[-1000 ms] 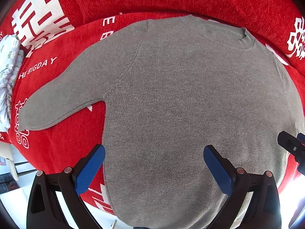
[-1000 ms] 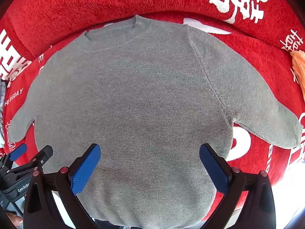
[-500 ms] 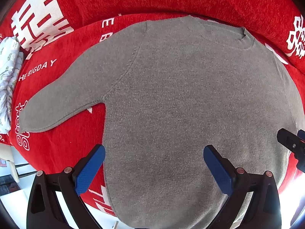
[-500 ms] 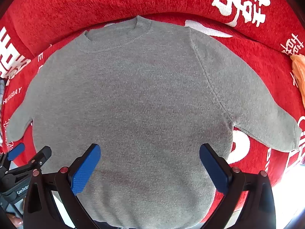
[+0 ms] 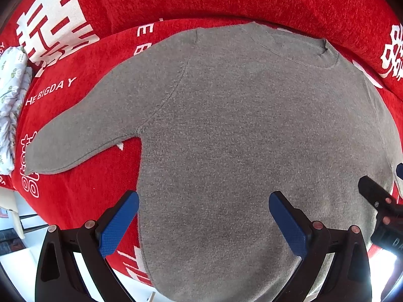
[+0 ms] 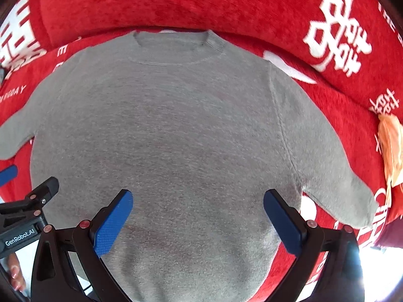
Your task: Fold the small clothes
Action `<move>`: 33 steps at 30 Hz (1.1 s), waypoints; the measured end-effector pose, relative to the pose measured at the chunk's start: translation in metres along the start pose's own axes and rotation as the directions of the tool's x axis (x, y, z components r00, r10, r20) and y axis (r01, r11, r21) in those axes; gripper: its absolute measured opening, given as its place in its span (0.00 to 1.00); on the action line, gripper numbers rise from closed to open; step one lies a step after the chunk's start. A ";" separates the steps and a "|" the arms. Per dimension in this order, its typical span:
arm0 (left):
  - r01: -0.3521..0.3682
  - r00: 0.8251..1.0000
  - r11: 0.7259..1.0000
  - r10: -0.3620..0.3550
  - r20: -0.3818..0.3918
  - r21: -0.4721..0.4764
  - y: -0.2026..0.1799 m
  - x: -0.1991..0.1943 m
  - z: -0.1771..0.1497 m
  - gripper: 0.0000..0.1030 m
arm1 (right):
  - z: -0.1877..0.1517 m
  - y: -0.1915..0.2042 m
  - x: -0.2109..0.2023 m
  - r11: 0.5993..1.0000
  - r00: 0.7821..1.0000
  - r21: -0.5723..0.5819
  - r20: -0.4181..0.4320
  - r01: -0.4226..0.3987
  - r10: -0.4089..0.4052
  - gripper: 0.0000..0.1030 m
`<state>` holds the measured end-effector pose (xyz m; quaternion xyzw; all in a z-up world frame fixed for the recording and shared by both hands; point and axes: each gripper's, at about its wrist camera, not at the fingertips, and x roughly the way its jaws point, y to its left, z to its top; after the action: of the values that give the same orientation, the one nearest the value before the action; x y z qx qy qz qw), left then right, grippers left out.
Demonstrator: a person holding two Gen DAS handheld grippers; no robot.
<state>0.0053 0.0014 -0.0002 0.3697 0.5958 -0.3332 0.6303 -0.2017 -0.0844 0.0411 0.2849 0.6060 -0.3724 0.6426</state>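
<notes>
A grey knit sweater lies flat, front up, on a red sofa seat, collar at the far side, both sleeves spread out; it also fills the right wrist view. My left gripper is open and empty, hovering over the sweater's lower left body near the hem. My right gripper is open and empty over the lower right body. The left sleeve points left, the right sleeve points right. Each gripper shows at the edge of the other's view.
The red sofa cover with white lettering has a raised backrest behind the collar. A white floral cloth lies at the far left. An orange cloth lies at the far right. The seat's front edge drops off below the hem.
Both grippers stayed open. The right wrist view has swung left, so the collar now sits nearer its centre. The left view shifted only slightly.
</notes>
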 end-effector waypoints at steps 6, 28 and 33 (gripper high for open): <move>-0.008 1.000 1.000 0.008 0.000 -0.004 0.003 0.000 0.001 1.00 | 0.005 0.011 -0.002 1.000 1.000 -0.029 0.015 -0.010 0.011 1.00; -0.019 1.000 1.000 0.019 -0.003 -0.008 0.005 0.002 0.000 1.00 | 0.003 -0.006 0.008 0.996 0.997 0.057 -0.035 -0.066 0.068 1.00; -0.040 0.999 0.999 0.040 0.019 -0.012 0.012 0.002 -0.003 1.00 | 0.001 -0.004 0.009 0.995 0.996 0.069 -0.039 -0.078 0.081 1.00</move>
<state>0.0142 0.0106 -0.0013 0.3745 0.5842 -0.3205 0.6448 -0.2049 -0.0888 0.0330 0.3380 0.5946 -0.3605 0.6343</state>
